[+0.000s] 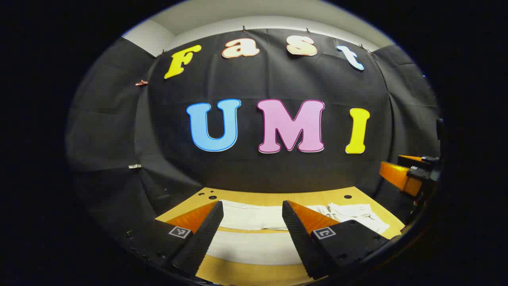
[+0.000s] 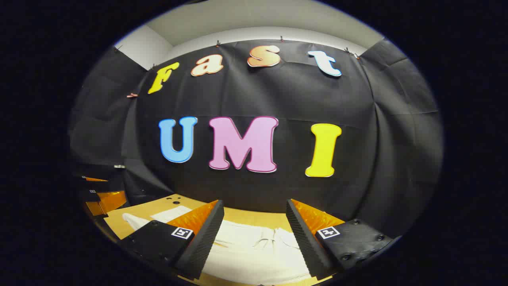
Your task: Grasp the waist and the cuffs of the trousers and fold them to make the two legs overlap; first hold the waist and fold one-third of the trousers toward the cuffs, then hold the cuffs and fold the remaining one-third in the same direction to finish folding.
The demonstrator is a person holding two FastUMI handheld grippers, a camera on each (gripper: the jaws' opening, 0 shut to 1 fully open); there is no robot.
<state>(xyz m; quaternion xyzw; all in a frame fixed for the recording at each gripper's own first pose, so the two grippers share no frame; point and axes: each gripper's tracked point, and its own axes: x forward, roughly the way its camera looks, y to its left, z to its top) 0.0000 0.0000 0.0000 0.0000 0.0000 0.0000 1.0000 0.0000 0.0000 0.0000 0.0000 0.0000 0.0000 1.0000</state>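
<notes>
White, limp trousers (image 2: 254, 246) on the table (image 1: 238, 274) look light and floppy, best pinched at waist and cuff edges; both grippers' fingers stand apart, empty.

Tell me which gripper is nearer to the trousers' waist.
Right. The right gripper has the waist just ahead between its open jaws; the left gripper faces the legs, waist off to its right.

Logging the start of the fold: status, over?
Left gripper open, empty. Right gripper open, empty. Trousers flat on table, unfolded. Nothing in the way.
</notes>
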